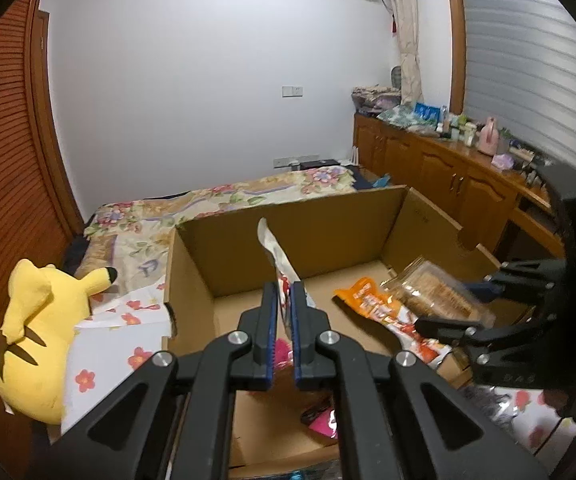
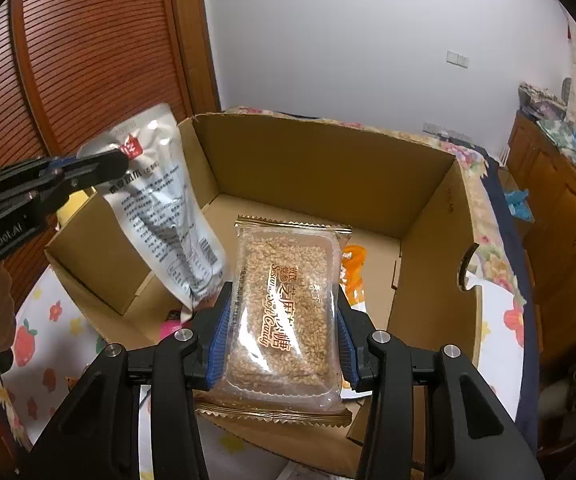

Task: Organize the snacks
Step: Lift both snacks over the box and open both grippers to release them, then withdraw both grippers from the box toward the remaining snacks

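An open cardboard box (image 1: 299,224) (image 2: 307,168) sits on a flower-print bed. My left gripper (image 1: 284,300) (image 2: 100,166) is shut on a silver-white snack pouch (image 1: 278,256) (image 2: 168,208), which hangs edge-on over the box's left side. My right gripper (image 2: 282,320) (image 1: 483,300) is shut on a clear pack of sesame soft candy (image 2: 286,300) (image 1: 435,292), held over the box's right half. An orange snack bag (image 1: 379,312) (image 2: 353,264) lies on the box floor under the candy pack. A pink packet (image 1: 323,420) (image 2: 170,326) lies near the box's front.
A yellow plush toy (image 1: 36,340) lies left of the box on the flowered sheet (image 1: 128,336). Wooden cabinets (image 1: 447,176) with cluttered tops run along the right wall. A slatted wooden door (image 2: 88,60) stands to the left.
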Demonstrator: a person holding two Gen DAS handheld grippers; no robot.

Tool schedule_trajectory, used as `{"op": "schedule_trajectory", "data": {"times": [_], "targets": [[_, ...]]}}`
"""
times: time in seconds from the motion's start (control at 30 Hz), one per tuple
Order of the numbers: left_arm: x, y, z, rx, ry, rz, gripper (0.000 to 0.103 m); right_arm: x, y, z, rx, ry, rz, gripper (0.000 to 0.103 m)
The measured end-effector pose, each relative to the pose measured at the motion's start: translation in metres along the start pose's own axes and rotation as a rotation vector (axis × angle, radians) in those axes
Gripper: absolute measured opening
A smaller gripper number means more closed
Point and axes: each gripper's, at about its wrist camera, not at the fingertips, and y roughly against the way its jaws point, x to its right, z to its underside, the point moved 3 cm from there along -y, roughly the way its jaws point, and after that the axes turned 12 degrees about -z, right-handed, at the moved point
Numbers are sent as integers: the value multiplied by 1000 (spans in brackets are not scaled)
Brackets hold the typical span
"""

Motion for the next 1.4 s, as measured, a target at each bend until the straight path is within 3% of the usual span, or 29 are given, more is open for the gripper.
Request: {"op": "schedule_trajectory", "data": {"times": [0.5,0.97,1.4], "targets": [[-2,-6,8,-19,-26,-26,11,10,-3,7,-11,-31,9,54],[-16,47,14,42,-7,-32,23,-15,51,21,59,-11,25,56],[-15,104,79,28,-9,5,37,-49,88,75,87,-7,35,58]]}}
